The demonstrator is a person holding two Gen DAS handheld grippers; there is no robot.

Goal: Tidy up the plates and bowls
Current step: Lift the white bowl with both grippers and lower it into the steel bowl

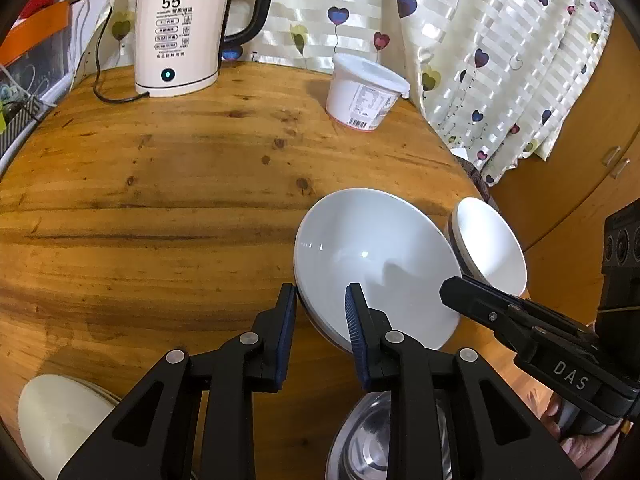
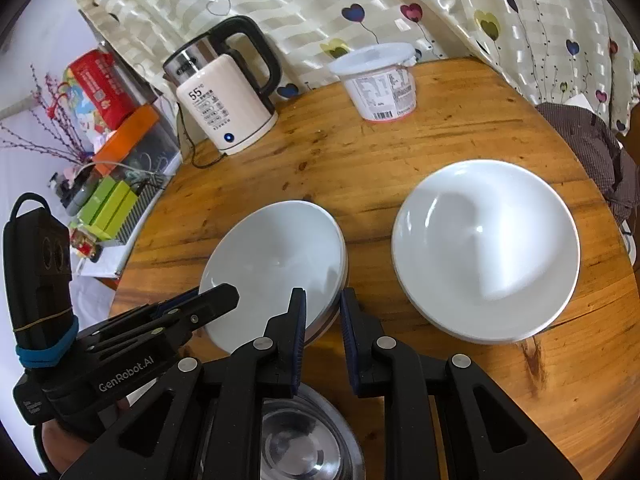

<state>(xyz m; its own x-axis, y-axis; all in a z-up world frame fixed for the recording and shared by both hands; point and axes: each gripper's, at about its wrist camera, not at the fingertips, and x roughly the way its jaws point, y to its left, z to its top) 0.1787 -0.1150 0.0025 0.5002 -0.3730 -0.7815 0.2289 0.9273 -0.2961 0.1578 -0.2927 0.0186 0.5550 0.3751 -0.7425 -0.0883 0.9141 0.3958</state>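
The white bowl (image 1: 372, 248) sits on the round wooden table (image 1: 160, 200), well in front of the kettle (image 1: 176, 36), and both tools are on its near rim. It looks like a two-handed lift, so the glossy, slippery-looking ceramic stays level. The right gripper (image 2: 322, 316) is clamped on the rim at the side away from the kettle, one blue ribbed pad inside the bowl and one outside. The left gripper (image 1: 320, 312) straddles the rim on the kettle's side, but I cannot tell whether its pads are biting yet. A darker band under the rim suggests a second bowl nested beneath. Further from the kettle lies a wide, shallow white plate (image 2: 486, 248), smooth and seemingly stacked on another, probably the sorting pile. Nearest us, a shiny steel bowl (image 2: 300, 440) waits below the fingers. Level with the kettle at the back stands a lidded plastic tub (image 1: 364, 92).
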